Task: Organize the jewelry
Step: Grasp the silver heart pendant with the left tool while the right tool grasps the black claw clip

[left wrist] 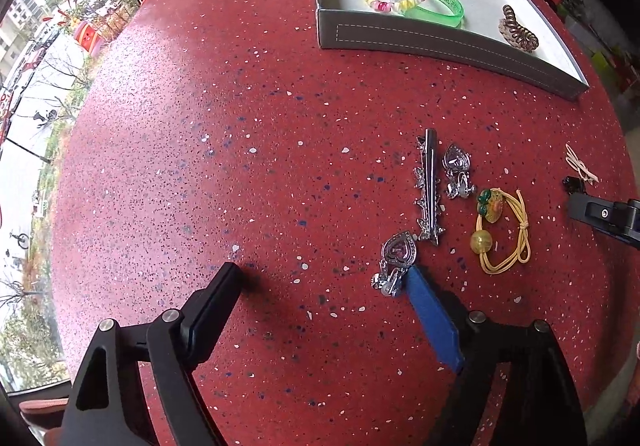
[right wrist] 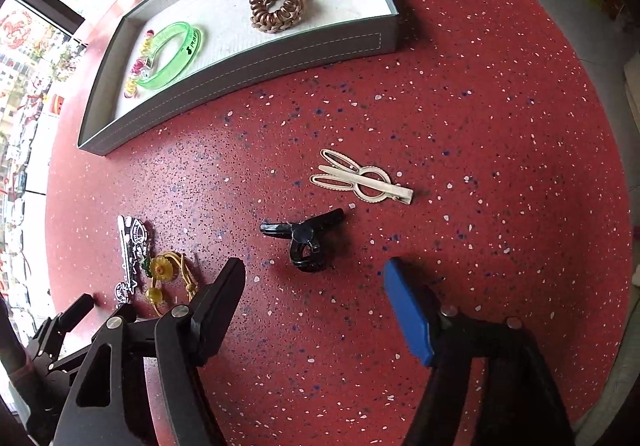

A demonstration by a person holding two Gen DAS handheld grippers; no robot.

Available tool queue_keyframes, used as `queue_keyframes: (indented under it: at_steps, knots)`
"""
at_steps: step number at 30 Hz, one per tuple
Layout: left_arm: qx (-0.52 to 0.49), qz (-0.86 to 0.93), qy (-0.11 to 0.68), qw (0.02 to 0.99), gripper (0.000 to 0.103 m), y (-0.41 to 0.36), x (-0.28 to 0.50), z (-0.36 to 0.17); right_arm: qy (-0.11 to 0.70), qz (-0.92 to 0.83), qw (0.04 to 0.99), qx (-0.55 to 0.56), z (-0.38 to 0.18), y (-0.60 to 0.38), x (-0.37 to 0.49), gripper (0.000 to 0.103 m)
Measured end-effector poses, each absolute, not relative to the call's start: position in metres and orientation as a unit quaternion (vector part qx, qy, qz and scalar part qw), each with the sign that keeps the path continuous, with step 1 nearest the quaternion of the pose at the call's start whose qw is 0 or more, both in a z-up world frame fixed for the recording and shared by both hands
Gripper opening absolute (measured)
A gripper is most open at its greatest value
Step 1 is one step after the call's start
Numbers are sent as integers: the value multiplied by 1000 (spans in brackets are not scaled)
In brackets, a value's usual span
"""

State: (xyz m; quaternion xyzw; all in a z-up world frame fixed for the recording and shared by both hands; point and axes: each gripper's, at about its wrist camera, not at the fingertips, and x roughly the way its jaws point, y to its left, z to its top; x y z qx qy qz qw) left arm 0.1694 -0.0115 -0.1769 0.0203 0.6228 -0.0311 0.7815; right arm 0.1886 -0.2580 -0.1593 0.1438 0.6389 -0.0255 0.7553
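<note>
A grey tray point(left wrist: 440, 41) point(right wrist: 240, 65) holds a beaded bracelet point(left wrist: 376, 1), a green bangle point(right wrist: 172, 53) and a brown spiral hair tie point(right wrist: 276, 5). My left gripper point(left wrist: 324, 274) is open above bare red table. Its blue finger point(left wrist: 432, 318) lies beside a silver heart clip point(left wrist: 398, 254). Ahead of it are a silver barrette point(left wrist: 430, 185), a second heart clip point(left wrist: 456, 165) and a yellow hair tie point(left wrist: 504, 234). My right gripper point(right wrist: 315, 270) is open, and a small black claw clip point(right wrist: 304, 242) lies just ahead between its fingertips, untouched. A cream hair clip point(right wrist: 360, 177) lies beyond.
The table point(left wrist: 240, 125) is round, red and speckled. Its edge curves close on the right in the right wrist view, with floor and red stools beyond. Windows run along the left. The left gripper's body point(right wrist: 76, 310) shows at the lower left of the right wrist view.
</note>
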Motion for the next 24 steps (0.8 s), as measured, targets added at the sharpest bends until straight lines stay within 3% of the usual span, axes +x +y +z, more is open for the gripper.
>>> queue_keyframes:
  at_steps: [5, 13, 19, 21, 22, 24]
  knots:
    - [26, -41, 619, 784, 90, -18, 169, -173, 636, -19, 761, 126, -159, -248, 199, 67]
    - [40, -60, 612, 788, 72, -35, 174, -168, 633, -25, 768, 92, -159, -230, 215, 47]
    - [48, -76, 607, 789, 56, -43, 175, -164, 631, -24, 771, 87, -157, -228, 210, 19]
    - [52, -82, 606, 790, 51, -47, 175, -163, 629, -23, 771, 91, -155, -228, 210, 19]
    - [54, -84, 604, 791, 37, -49, 175, -162, 628, -22, 773, 90, -155, -229, 210, 19]
    - [54, -86, 604, 791, 34, -54, 175, -160, 625, -16, 775, 94, -155, -229, 206, 19]
